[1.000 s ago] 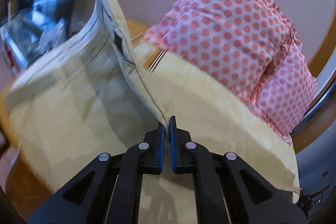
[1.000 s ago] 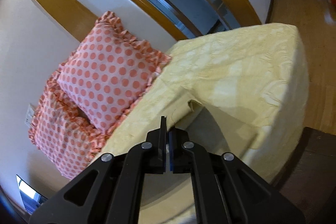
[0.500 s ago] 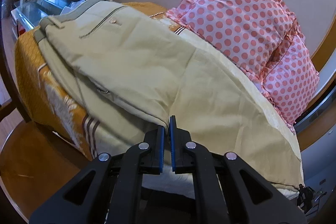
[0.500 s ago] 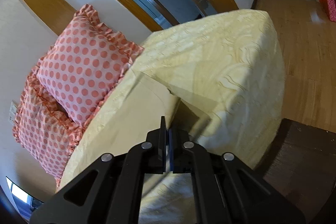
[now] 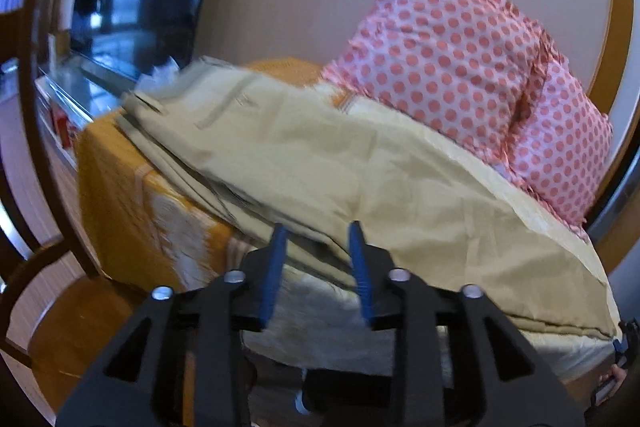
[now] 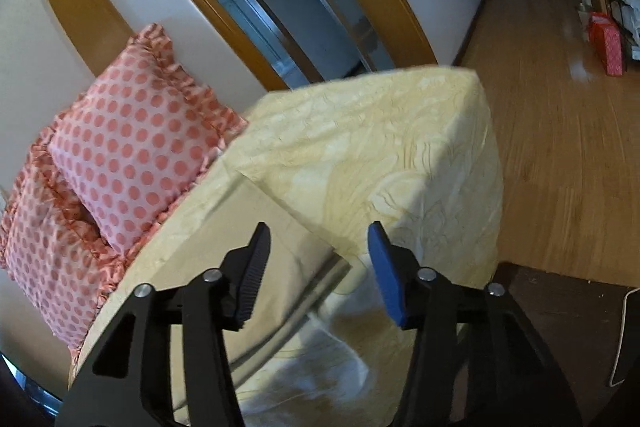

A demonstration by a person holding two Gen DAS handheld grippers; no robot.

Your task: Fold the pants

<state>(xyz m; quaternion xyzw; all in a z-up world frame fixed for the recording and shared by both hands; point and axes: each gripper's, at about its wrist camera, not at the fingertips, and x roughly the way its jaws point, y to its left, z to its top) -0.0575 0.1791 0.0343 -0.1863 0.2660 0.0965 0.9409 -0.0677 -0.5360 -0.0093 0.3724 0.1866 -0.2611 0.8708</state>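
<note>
The long beige cotton pants (image 5: 360, 163) lie flat along the pale yellow quilted bedcover (image 6: 380, 147), waistband toward the orange patterned bed end (image 5: 120, 195). The left gripper (image 5: 316, 239) is spread apart, holding nothing, its blue-padded fingers (image 5: 276, 267) just at the pants' near folded edge. The right gripper (image 6: 318, 247) also gapes wide over the trouser hem (image 6: 288, 267), free of cloth. Two pink polka-dot frilled pillows (image 5: 460, 67) lean against the wall just beyond the pants.
</note>
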